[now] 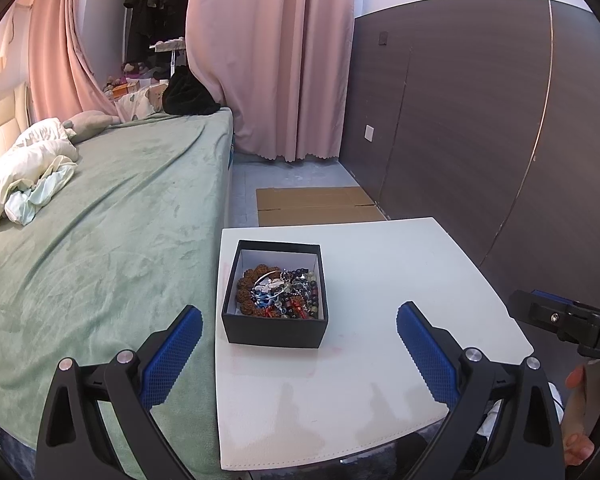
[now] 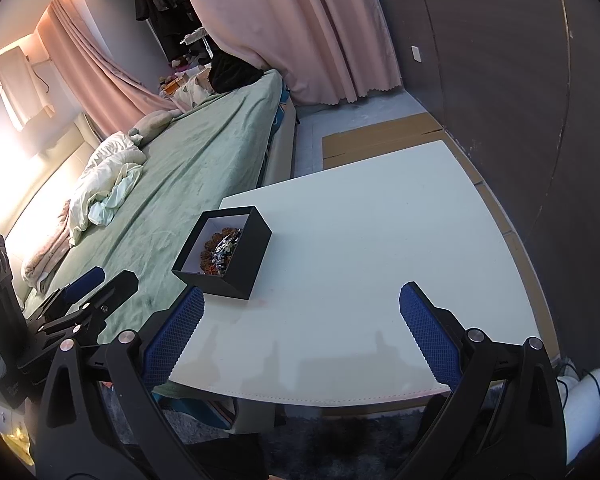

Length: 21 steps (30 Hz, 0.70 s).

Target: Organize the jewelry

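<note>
A black box with a white lining stands on the left part of the white table. It holds a tangle of jewelry: brown bead bracelets, dark beads, red and blue pieces. My left gripper is open and empty, held above the table's near edge just short of the box. In the right wrist view the box and the jewelry sit to the left, and my right gripper is open and empty over the white table. The left gripper shows at the left.
A bed with a green blanket runs along the table's left side, with crumpled white bedding. Flat cardboard lies on the floor beyond the table. A dark panelled wall stands to the right; pink curtains hang behind.
</note>
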Tool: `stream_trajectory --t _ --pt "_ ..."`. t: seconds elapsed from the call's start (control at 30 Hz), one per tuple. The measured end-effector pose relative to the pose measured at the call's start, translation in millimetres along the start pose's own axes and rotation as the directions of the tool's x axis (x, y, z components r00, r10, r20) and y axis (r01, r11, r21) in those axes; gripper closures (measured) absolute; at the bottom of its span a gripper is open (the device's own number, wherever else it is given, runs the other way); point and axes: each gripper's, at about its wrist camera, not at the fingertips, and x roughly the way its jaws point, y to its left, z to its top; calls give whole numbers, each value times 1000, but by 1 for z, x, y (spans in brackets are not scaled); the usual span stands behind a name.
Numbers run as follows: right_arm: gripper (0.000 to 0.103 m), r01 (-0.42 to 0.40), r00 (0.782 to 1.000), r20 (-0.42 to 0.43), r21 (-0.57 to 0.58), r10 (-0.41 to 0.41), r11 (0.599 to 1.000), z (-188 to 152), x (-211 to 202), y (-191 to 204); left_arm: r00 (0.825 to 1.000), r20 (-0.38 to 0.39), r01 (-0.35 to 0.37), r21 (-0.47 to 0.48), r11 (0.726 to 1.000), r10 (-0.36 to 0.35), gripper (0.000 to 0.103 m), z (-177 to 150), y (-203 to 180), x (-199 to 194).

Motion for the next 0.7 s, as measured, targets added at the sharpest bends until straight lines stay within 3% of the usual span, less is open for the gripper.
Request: stream_trajectory --t 0.7 --pt "5 11 1000 -11 7 -11 1000 -1 2 -2 1000 -21 13 2 1000 -13 8 -1 -2 3"
